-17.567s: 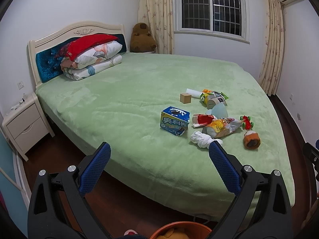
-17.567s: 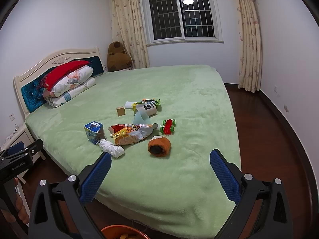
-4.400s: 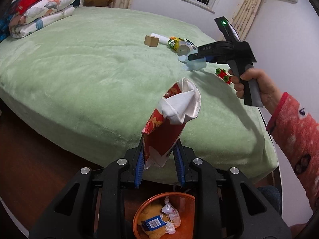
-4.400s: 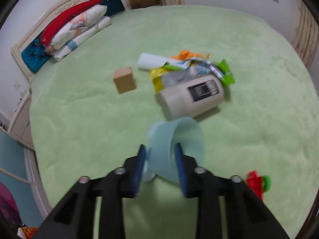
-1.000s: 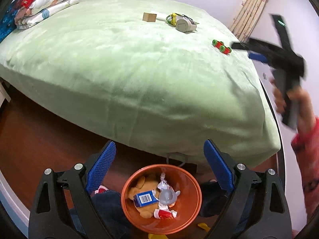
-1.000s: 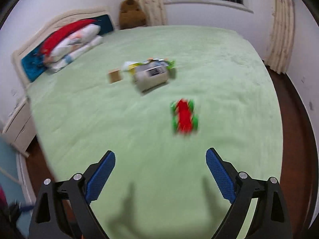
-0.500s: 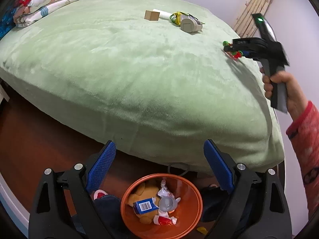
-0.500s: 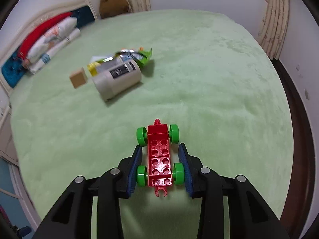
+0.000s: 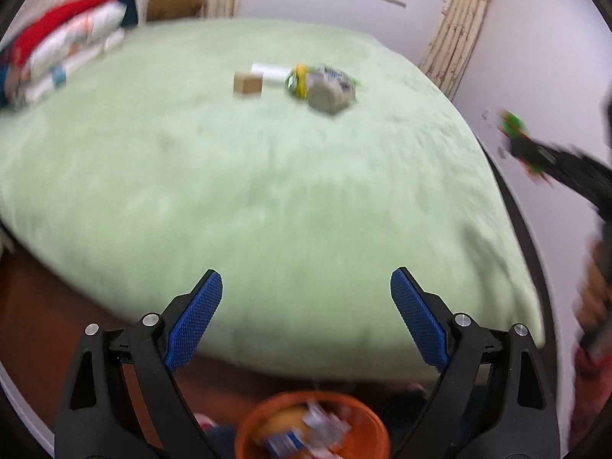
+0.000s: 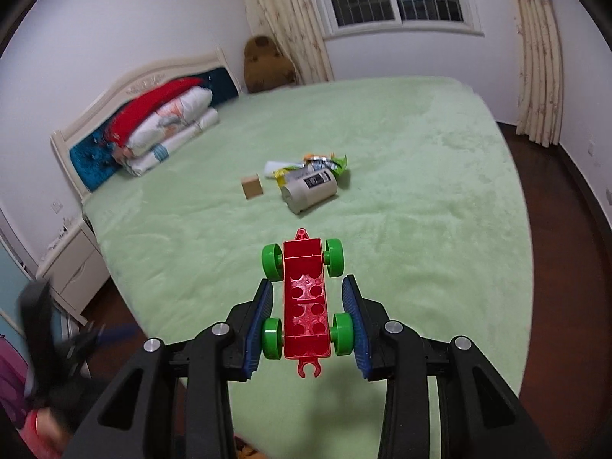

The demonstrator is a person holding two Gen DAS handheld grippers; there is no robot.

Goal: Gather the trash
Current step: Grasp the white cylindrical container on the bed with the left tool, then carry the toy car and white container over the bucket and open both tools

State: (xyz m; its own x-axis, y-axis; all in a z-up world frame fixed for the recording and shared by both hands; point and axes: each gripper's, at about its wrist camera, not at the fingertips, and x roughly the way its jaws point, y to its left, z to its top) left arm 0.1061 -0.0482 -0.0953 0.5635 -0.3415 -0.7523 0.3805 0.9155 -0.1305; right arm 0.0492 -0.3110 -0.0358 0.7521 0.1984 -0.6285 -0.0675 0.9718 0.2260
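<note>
Right gripper point(image 10: 308, 317) just clenched on red plastic toy car with green wheels point(image 10: 306, 298), lifted off green bed point(image 10: 440, 199) (bin-bound, likely); left gripper point(image 9: 306, 306) released, empty

The left wrist view is motion-blurred; the orange bin point(image 9: 311, 426) is cut off by its bottom edge, contents unreadable.

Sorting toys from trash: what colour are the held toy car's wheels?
Green wheels on a red toy car; clearest in the right wrist view.
</note>
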